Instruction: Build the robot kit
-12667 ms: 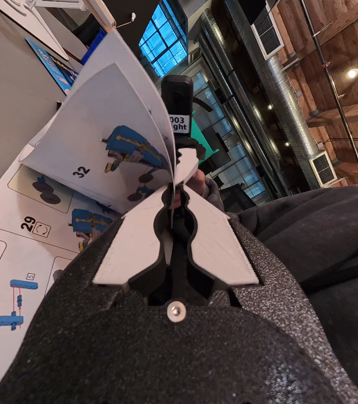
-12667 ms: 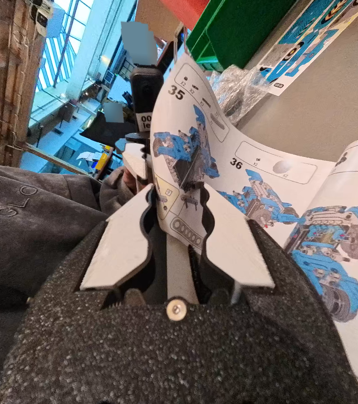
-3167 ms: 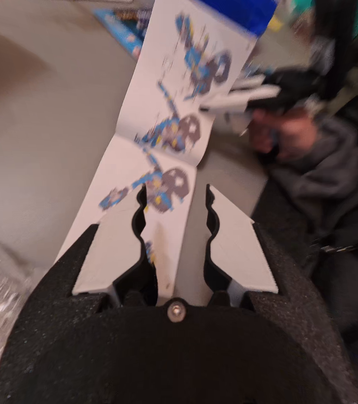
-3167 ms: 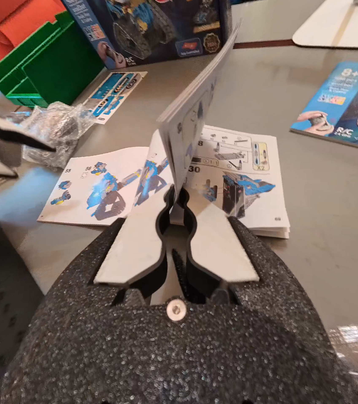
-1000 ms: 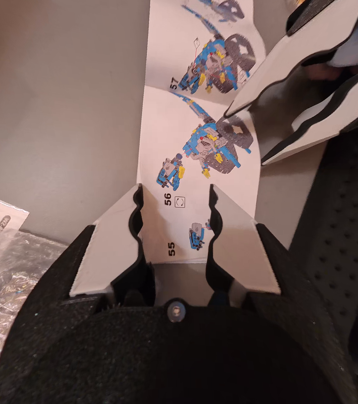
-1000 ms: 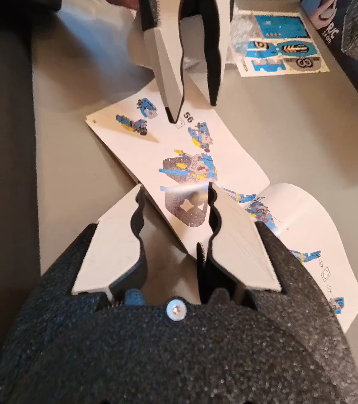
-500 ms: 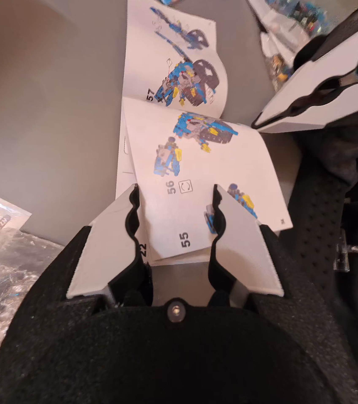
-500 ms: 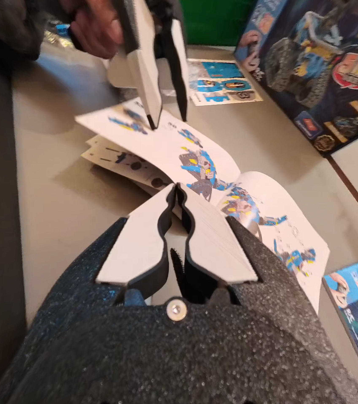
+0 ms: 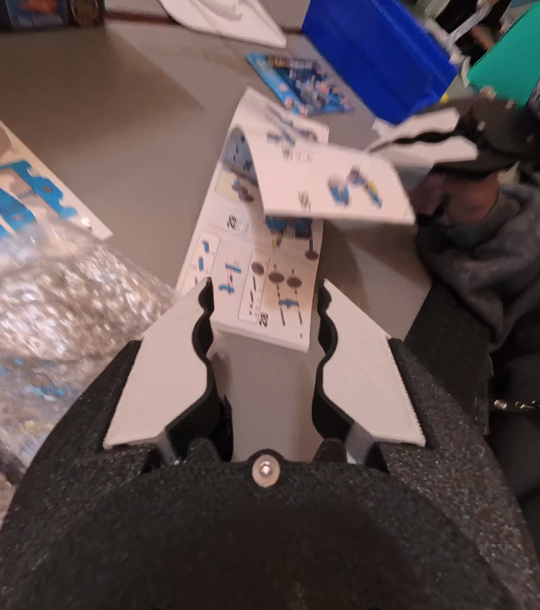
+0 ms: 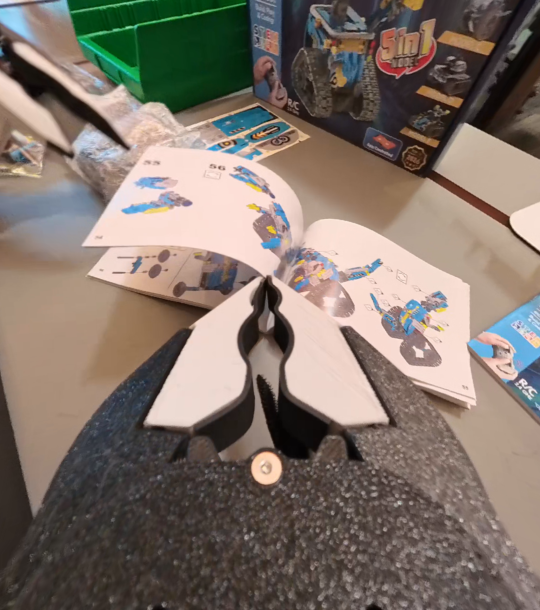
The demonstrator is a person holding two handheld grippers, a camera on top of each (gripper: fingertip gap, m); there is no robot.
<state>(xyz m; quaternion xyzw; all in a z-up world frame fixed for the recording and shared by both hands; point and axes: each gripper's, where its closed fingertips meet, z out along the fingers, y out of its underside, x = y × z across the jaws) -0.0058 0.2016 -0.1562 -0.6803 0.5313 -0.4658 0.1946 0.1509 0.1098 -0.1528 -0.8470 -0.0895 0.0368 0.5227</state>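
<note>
White stapled instruction booklet [image 10: 377, 297] lies open on grey bench [image 10: 344, 171]; right hand-held gripper [image 10: 266, 284] pressed together pinching its raised pages, left hand-held gripper [image 9: 263, 290] spread, empty, near booklet's edge.

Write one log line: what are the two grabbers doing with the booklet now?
left gripper: open, above booklet | right gripper: shut at lifted page | table

Left wrist view looked forward along left gripper [image 9: 264, 287] from low over grey table [image 9: 103, 109], close, facing open instruction booklet [image 9: 271, 290] end-on, blue bin [image 9: 374, 56] beyond. Frame blurred. Right wrist view looked along right gripper [image 10: 266, 280] from opposite end, low and near, facing booklet [image 10: 390, 280], green bin [image 10: 179, 52] and toy box [image 10: 377, 66] behind. Both views shared booklet, table, blue leaflet [image 10: 535, 346], crinkled plastic bags [image 9: 41, 297]; each showed other gripper at frame edge.
</note>
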